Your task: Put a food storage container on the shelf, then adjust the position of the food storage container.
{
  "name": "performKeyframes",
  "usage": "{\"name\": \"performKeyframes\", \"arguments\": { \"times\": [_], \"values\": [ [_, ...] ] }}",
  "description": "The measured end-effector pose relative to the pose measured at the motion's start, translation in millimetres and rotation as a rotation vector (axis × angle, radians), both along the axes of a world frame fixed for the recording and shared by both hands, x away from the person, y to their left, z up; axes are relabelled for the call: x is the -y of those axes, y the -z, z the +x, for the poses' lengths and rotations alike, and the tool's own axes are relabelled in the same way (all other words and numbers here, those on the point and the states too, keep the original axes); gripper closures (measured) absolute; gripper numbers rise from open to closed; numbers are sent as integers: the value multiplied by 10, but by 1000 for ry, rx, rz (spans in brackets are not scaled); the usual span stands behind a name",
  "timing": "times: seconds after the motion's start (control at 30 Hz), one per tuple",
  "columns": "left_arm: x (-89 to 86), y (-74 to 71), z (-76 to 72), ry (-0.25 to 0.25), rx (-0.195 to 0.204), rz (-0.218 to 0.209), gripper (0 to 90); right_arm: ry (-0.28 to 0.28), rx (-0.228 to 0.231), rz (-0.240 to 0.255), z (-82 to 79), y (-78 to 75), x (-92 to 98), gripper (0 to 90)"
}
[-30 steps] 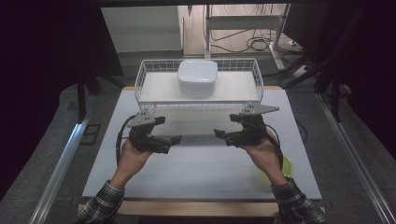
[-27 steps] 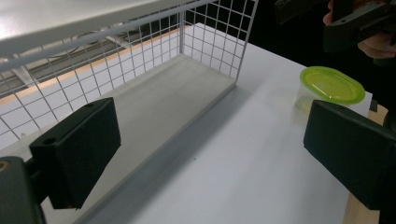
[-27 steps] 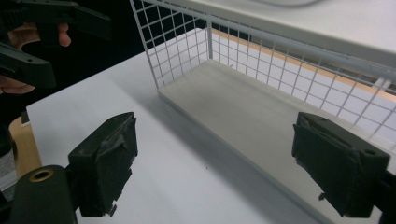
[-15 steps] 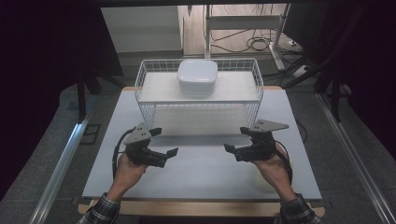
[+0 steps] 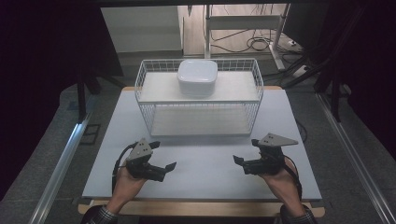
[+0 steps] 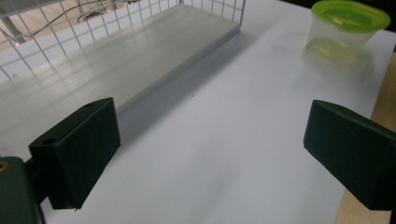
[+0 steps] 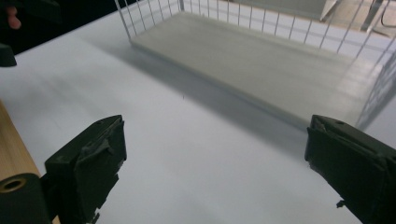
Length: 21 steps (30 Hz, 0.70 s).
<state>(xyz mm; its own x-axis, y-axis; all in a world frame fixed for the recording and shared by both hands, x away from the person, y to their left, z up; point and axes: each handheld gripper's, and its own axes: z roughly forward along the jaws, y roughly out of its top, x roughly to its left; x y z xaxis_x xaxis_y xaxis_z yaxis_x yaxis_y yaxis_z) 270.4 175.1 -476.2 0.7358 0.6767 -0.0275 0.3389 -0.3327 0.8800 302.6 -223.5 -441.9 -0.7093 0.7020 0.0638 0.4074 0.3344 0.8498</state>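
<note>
Looking down from where I stand, the white table (image 5: pixel 205 163) takes up most of the scene, and on its far half sits a wire rack (image 5: pixel 140 100) with two shelves. A white lidded box (image 5: pixel 196 77) rests on the top shelf; the bottom shelf is bare. Down at the near edge the person has both hands low over the table top. The left gripper (image 5: pixel 163 155) has its jaws wide apart with nothing between them. The right gripper (image 5: pixel 244 150) matches it: its jaws have just been opening, and they too are empty.

Now the little thing worth watching, the small clear tub (image 6: pixel 348 28) with the green lid (image 6: pixel 351 14). The left gripper view catches it across the table on the white top, close to the wooden edge and well clear of the rack. That puts it over by the right hand.

It looks like thin plastic, and I can't tell whether anything is inside, so I'd call it light, a bit springy in the wall and smooth enough to slip. A hard squeeze could dent it or pop the lid. Best hold, I reckon, is across the body just under the lid rim, where the wall is stiffest.
</note>
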Motion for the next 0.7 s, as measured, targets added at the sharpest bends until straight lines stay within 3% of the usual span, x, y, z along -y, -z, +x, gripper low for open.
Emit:
{"name": "performKeyframes", "arguments": {
  "times": [0.27, 0.43, 0.47, 0.7],
  "values": [
    [-14, 115, -59, -11, -13, 48, 36, 44, -45, -10, -84, 111, 162, 38],
    [-24, 144, -78, -16, -6, 56, 36, 95, -42, -47, -111, 128, 249, 137],
    [-34, 158, -81, -18, -8, 51, 36, 121, -48, -53, -120, 131, 299, 226],
    [-48, 205, -90, -16, -15, 49, 37, 150, -56, -74, -198, 103, 491, 555]
  ]
}}
